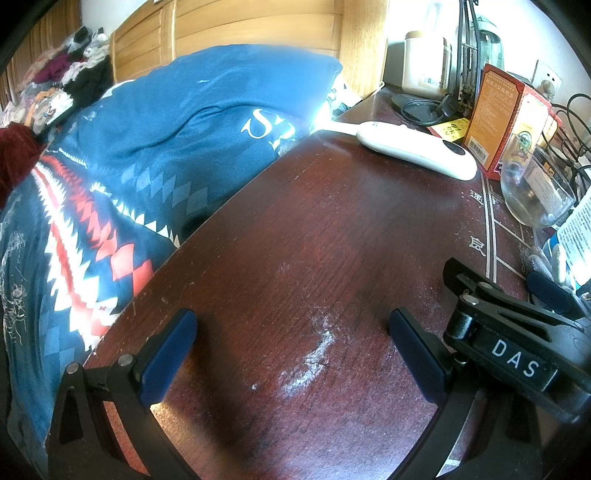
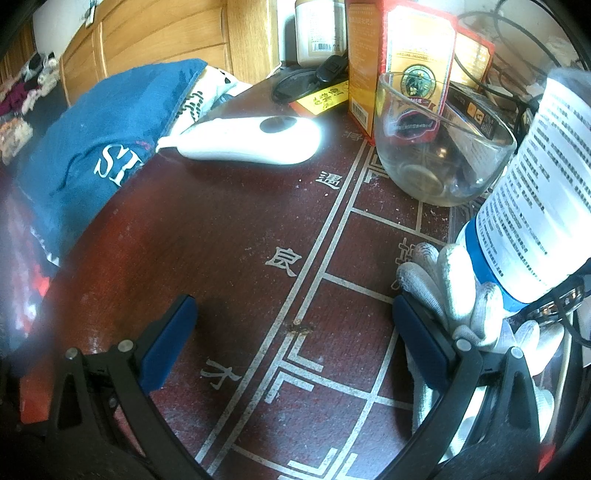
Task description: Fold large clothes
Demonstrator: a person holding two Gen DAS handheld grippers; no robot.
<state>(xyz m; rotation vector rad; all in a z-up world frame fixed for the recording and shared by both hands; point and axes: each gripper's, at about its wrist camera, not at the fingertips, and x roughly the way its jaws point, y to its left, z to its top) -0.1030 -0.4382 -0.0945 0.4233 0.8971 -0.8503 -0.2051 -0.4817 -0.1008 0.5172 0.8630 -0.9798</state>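
Home bedroom: wooden headboard [image 1: 229,29], cluttered table [image 1: 295,258].

Two low wrist views over one dark table [image 1: 295,240], both facing the wooden headboard [image 1: 240,26].

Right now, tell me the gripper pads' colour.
Dark blue pads, clearest in the left wrist view.

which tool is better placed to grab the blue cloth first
Left, probably. The left tool is open beside the table edge where the blue cloth lies. The right tool, also open, sits farther in, near the glass bowl.
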